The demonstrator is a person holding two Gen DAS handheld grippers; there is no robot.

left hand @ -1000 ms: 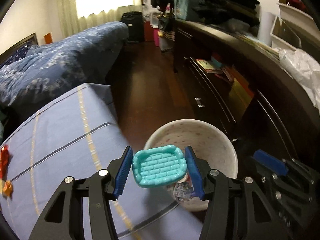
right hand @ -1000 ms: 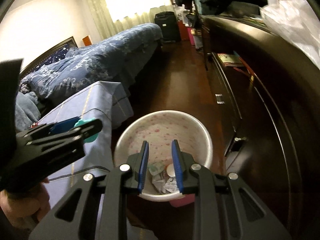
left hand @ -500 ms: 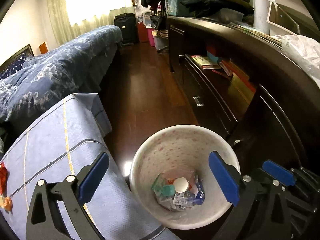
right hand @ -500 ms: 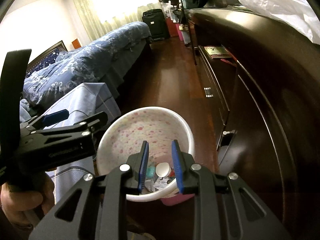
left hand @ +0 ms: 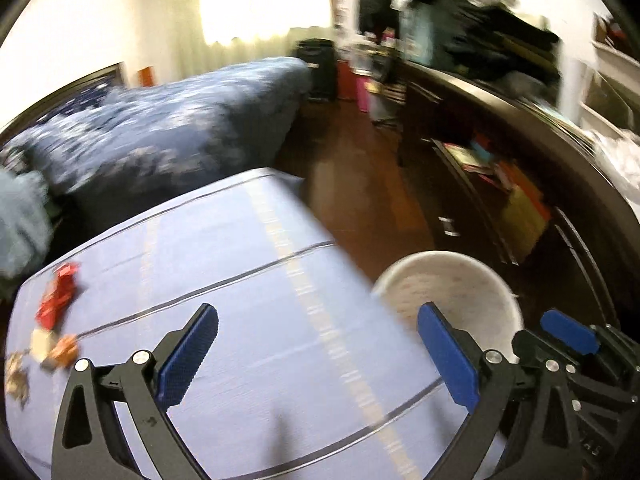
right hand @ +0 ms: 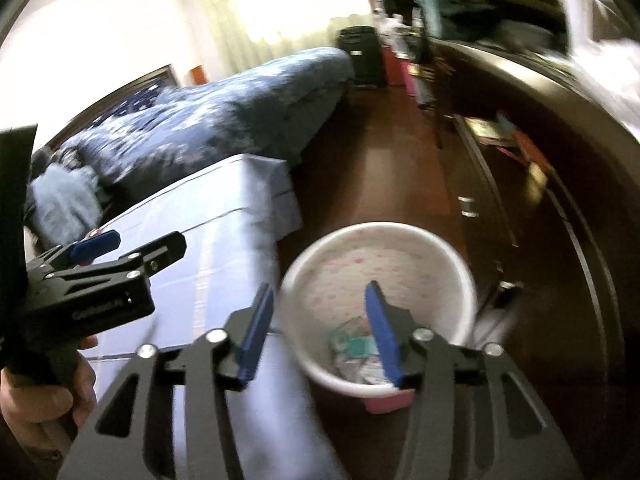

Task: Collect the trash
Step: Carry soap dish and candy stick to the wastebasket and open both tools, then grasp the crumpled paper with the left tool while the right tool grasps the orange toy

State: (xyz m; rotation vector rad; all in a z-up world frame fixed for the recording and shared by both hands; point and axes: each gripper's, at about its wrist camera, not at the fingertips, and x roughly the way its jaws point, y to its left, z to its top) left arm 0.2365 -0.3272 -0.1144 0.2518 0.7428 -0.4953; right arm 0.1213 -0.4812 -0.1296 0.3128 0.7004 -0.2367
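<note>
1. Left gripper (left hand: 318,354): jaws spread wide, nothing between the blue pads (left hand: 188,354); only the pale blue striped cloth (left hand: 248,264) shows in the gap. It hangs above that cloth and no contact with it can be seen.
2. Right gripper (right hand: 320,328): jaws parted to a moderate gap and empty. Its left pad sits over the cloth edge, its right pad over the mouth of the white bin (right hand: 464,280).
3. White bin, speckled pink inside, stands on the dark wood floor (right hand: 384,176), just beside the cloth-covered surface and near the dark cabinet (right hand: 560,248). Seen from the left wrist, the bin (left hand: 480,280) lies to the right of the left gripper, partly behind its right finger.
4. Trash in the bin (right hand: 354,346): a teal piece among crumpled pale wrappers at the bottom, directly below the right gripper's open jaws, blurred.
5. Trash on the cloth: red wrapper (left hand: 58,298) at the far left edge, with an orange and tan wrapper cluster (left hand: 54,350) just below it. Both lie well to the left of the left gripper, apart from its pads.
6. From the right wrist, the left gripper (right hand: 132,246) appears at left over the cloth, held by a bare hand (right hand: 44,396).
7. Surroundings: bed with dark blue patterned quilt (left hand: 180,132) beyond the cloth; bright curtained window (left hand: 264,0) at the back. Both views are motion-blurred, fine detail is unreadable.
</note>
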